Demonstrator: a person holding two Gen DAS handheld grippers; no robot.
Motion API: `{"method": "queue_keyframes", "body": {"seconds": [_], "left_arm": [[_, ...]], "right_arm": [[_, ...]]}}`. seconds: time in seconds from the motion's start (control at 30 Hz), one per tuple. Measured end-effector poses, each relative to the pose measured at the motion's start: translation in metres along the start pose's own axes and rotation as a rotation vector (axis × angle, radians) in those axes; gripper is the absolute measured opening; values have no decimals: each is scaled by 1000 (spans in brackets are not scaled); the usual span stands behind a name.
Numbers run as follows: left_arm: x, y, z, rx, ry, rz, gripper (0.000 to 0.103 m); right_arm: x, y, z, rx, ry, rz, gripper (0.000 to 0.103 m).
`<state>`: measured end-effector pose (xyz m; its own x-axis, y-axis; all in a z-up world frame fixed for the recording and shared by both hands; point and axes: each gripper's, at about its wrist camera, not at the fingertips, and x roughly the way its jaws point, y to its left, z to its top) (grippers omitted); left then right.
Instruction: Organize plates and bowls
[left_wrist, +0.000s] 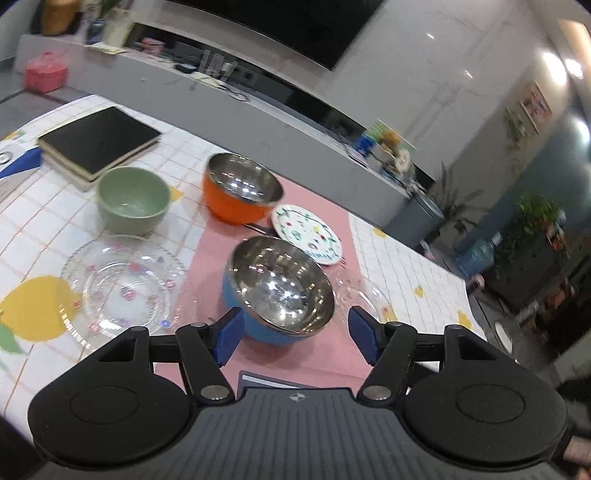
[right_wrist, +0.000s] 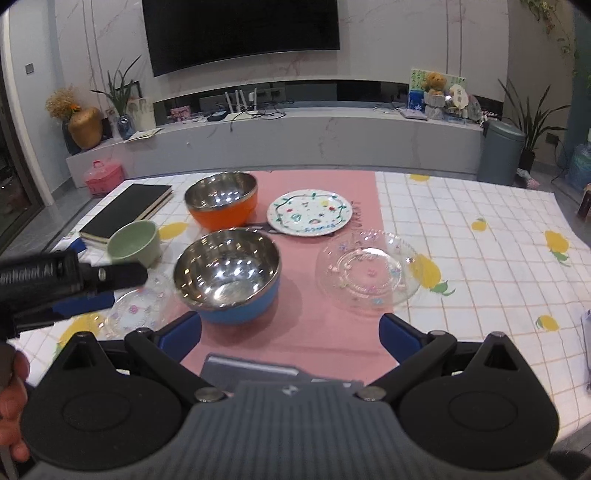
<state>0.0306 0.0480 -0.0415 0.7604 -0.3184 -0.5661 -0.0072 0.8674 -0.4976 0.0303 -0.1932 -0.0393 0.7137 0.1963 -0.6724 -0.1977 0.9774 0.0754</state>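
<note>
A blue steel-lined bowl (left_wrist: 280, 291) (right_wrist: 229, 275) sits on the pink runner, with an orange steel-lined bowl (left_wrist: 240, 192) (right_wrist: 223, 203) behind it. A green bowl (left_wrist: 133, 199) (right_wrist: 136, 242) stands to the left. A white painted plate (left_wrist: 306, 234) (right_wrist: 308, 212) lies behind. One clear glass plate (left_wrist: 125, 288) (right_wrist: 136, 308) lies left, another (left_wrist: 364, 295) (right_wrist: 367, 273) right. My left gripper (left_wrist: 295, 338) is open just in front of the blue bowl. My right gripper (right_wrist: 290, 338) is open and empty above the runner's front.
A black book (left_wrist: 98, 142) (right_wrist: 127, 210) lies at the table's back left. The left gripper's body (right_wrist: 55, 284) reaches in from the left in the right wrist view. Beyond the table is a grey TV bench (right_wrist: 295, 144) and a bin (right_wrist: 500, 153).
</note>
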Motion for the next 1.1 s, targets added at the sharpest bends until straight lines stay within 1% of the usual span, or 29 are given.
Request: {"method": "queue_keyframes", "body": {"seconds": [0.03, 0.1, 0.17, 0.27, 0.3, 0.33, 0.37, 0.4, 0.43, 0.47, 0.57, 0.73, 0.8, 0.9, 0.97, 1.03, 1.07, 1.1], "left_arm": [[3, 0, 0, 13, -3, 2, 70], [8, -2, 3, 34, 4, 25, 68], [14, -4, 5, 58, 12, 34, 67], [26, -7, 9, 106, 35, 66, 66], [30, -6, 11, 111, 43, 69, 62], [35, -4, 13, 112, 51, 70, 60], [40, -2, 14, 108, 60, 73, 56], [46, 1, 16, 99, 70, 77, 51], [51, 5, 17, 87, 81, 83, 49], [56, 9, 18, 72, 93, 91, 47], [69, 20, 24, 24, 109, 117, 36], [88, 33, 33, -16, 125, 125, 35], [94, 36, 36, -26, 132, 129, 35], [103, 41, 38, -39, 149, 126, 34], [107, 41, 38, -44, 154, 126, 28], [109, 41, 38, -38, 154, 134, 23], [109, 41, 38, -36, 153, 140, 18], [109, 41, 39, -35, 154, 145, 15]], "right_arm": [[5, 0, 2, 3, 6, 1, 100], [13, -2, 6, 15, 15, 8, 97], [23, -3, 10, 27, 23, 12, 87], [40, -7, 16, 55, 39, 8, 84], [45, -8, 19, 67, 46, 9, 82], [51, -9, 21, 78, 54, 8, 75], [57, -9, 23, 89, 65, 8, 71], [64, -10, 25, 97, 76, 9, 70], [70, -10, 27, 103, 87, 10, 68], [77, -10, 29, 108, 98, 10, 64], [95, -8, 34, 136, 133, 27, 56], [122, -1, 39, 164, 177, 61, 43], [131, 1, 40, 172, 192, 64, 41], [142, 1, 41, 187, 212, 67, 32], [147, 0, 41, 201, 223, 79, 21], [150, -1, 40, 211, 229, 83, 18], [150, 0, 40, 207, 226, 75, 15], [151, 1, 40, 203, 224, 68, 14]]}}
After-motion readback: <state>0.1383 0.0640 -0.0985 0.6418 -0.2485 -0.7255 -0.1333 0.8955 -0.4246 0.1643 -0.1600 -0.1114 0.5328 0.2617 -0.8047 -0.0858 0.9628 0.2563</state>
